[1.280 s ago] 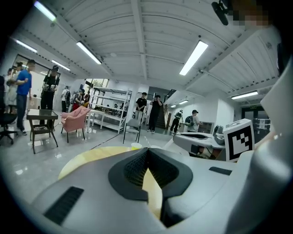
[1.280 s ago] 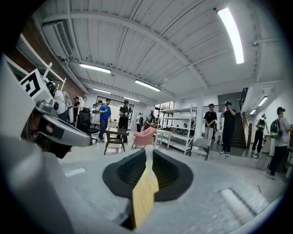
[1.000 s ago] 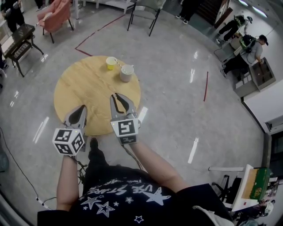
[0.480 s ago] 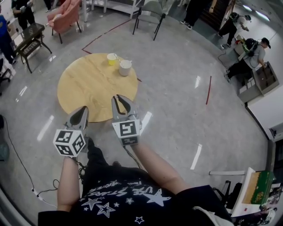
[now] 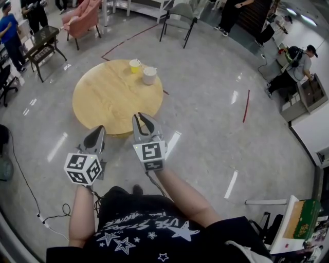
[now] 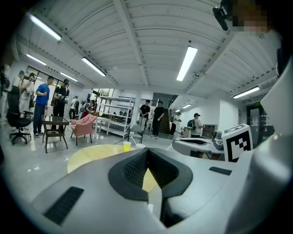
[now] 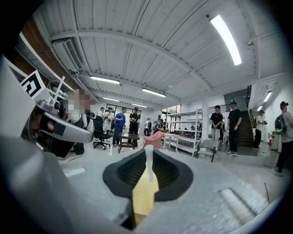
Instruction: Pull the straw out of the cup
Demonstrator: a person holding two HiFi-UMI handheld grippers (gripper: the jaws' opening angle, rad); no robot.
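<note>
Straw (image 7: 149, 162) is pinched between the pads of the right gripper (image 7: 149, 151), whose jaws are closed on it. In the right gripper view it is pale and thin, its long axis runs up and down across the slit between the jaws, and its top end sits at the jaw tips. In the head view it is too small to make out at the right gripper (image 5: 143, 119). The left gripper (image 6: 147, 153) has its jaws together with nothing between them. Both grippers are held side by side, level, and point away from the person toward the table (image 5: 113, 97). The left gripper (image 5: 101, 129) is over the floor just off the table's near edge, and the right tips reach that edge. At the table's far edge stand the yellow cup (image 5: 135, 64) and, just right of it, the white cup (image 5: 149, 75), both well apart from the grippers. In the left gripper view the yellow cup (image 6: 127, 146) and white cup (image 6: 138, 146) sit small at the far rim of the table (image 6: 91, 155). The tabletop between cups and grippers is bare wood. Grey floor lies wide to the right and near. Farther off are a pink armchair (image 5: 82, 18) and a dark side table (image 5: 43, 43) at the far left, a grey chair (image 5: 180, 15) beyond the table, and people standing along the far side.
</note>
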